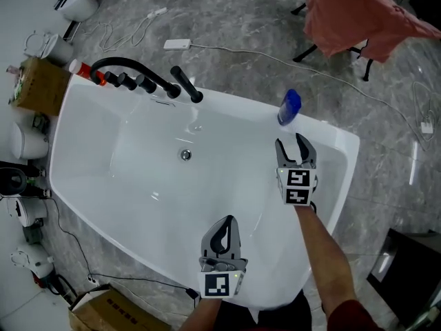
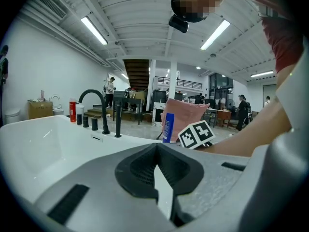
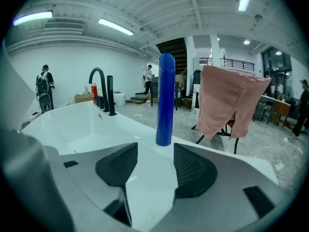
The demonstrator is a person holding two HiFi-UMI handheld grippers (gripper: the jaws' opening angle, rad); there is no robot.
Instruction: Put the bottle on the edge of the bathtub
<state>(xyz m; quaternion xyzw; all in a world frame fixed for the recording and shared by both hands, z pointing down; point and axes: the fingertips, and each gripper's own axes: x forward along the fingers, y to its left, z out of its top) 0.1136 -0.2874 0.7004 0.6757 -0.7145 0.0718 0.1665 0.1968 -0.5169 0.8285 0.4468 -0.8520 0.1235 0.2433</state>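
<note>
A tall blue bottle (image 1: pixel 289 107) stands upright on the far rim of the white bathtub (image 1: pixel 89 116). My right gripper (image 1: pixel 291 143) is just short of it, over the rim, open, with its pads clear of the bottle. In the right gripper view the bottle (image 3: pixel 165 100) rises just beyond the parted fingertips of that gripper (image 3: pixel 155 149). My left gripper (image 1: pixel 226 221) hovers over the tub's near rim, shut with nothing held. The left gripper view looks past that gripper's closed tips (image 2: pixel 157 151) to the bottle (image 2: pixel 168 127) across the tub.
A black faucet (image 1: pixel 131 71) with several black knobs stands on the tub's far left rim, a red-and-white bottle (image 1: pixel 86 69) beside it. A pink cloth (image 1: pixel 358 12) hangs on a stand beyond the tub. Cables, a cardboard box (image 1: pixel 38 85) and appliances lie around on the floor.
</note>
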